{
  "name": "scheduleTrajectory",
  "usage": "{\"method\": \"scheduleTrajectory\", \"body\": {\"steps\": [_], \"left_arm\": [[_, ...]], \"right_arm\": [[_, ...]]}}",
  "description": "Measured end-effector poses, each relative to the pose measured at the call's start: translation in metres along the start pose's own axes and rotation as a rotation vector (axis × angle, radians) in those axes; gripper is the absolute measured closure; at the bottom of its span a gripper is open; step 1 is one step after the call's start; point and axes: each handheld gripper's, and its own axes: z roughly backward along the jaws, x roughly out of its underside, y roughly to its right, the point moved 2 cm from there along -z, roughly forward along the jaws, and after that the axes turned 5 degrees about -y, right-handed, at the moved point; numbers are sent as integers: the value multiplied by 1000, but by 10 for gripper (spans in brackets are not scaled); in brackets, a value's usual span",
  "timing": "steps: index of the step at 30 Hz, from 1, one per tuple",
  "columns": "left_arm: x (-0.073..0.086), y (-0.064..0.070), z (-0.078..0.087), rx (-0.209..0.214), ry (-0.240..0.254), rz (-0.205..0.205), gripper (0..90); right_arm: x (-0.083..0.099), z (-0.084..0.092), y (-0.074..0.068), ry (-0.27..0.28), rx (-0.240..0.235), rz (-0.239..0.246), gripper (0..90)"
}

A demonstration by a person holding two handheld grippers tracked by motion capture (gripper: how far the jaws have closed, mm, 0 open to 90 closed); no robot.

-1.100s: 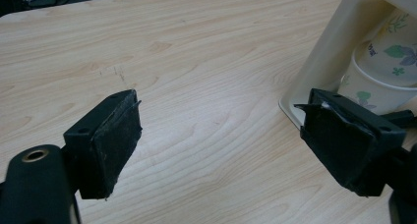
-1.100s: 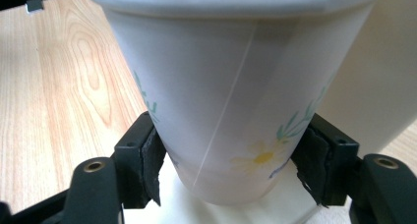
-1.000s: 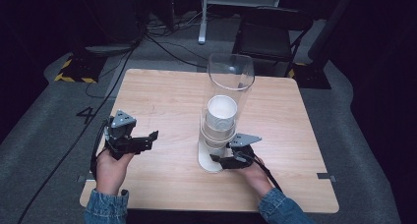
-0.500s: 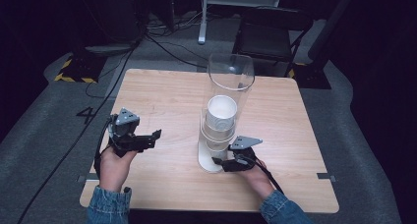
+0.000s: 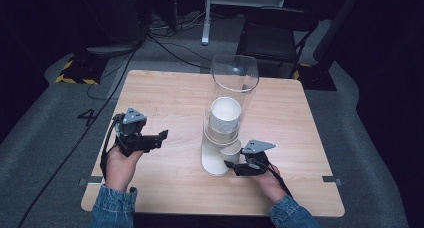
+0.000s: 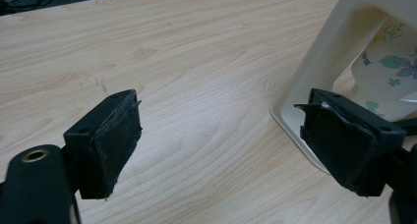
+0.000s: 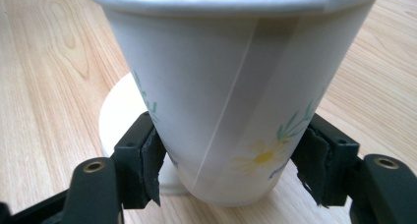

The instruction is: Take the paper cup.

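Observation:
A cup dispenser stands mid-table: a clear tube [image 5: 234,83] on a cream base [image 5: 211,164], with a stack of white paper cups [image 5: 225,115] inside. My right gripper [image 5: 231,165] reaches into the base's opening and is shut on the lowest floral paper cup [image 7: 236,96], its pads pressed on both sides near the cup's bottom [image 7: 231,170]. My left gripper [image 5: 162,136] hovers left of the dispenser, pointing toward it, jaws open over bare wood [image 6: 221,145]. The left gripper view shows the base's frame [image 6: 305,76] and the floral cup [image 6: 388,71] behind it.
The wooden table [image 5: 165,98] has bare surface to the left and behind the dispenser. A dark chair [image 5: 275,33] and cables on the grey floor [image 5: 170,48] lie beyond the far edge. Yellow-black tape [image 5: 75,73] marks the floor at the left.
My left gripper has edged slightly right, toward the dispenser. The right gripper has stayed in place, gripping the cup.

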Motion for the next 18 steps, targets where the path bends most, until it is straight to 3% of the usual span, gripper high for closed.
{"method": "scheduleTrajectory", "body": {"steps": [15, 18], "left_arm": [[-6, 0, -6, 13, -1, -5, 154], [-6, -1, -5, 10, 0, -2, 154]], "right_arm": [[8, 23, 10, 0, 50, -17, 343], [8, 32, 17, -8, 62, -40, 343]]}}
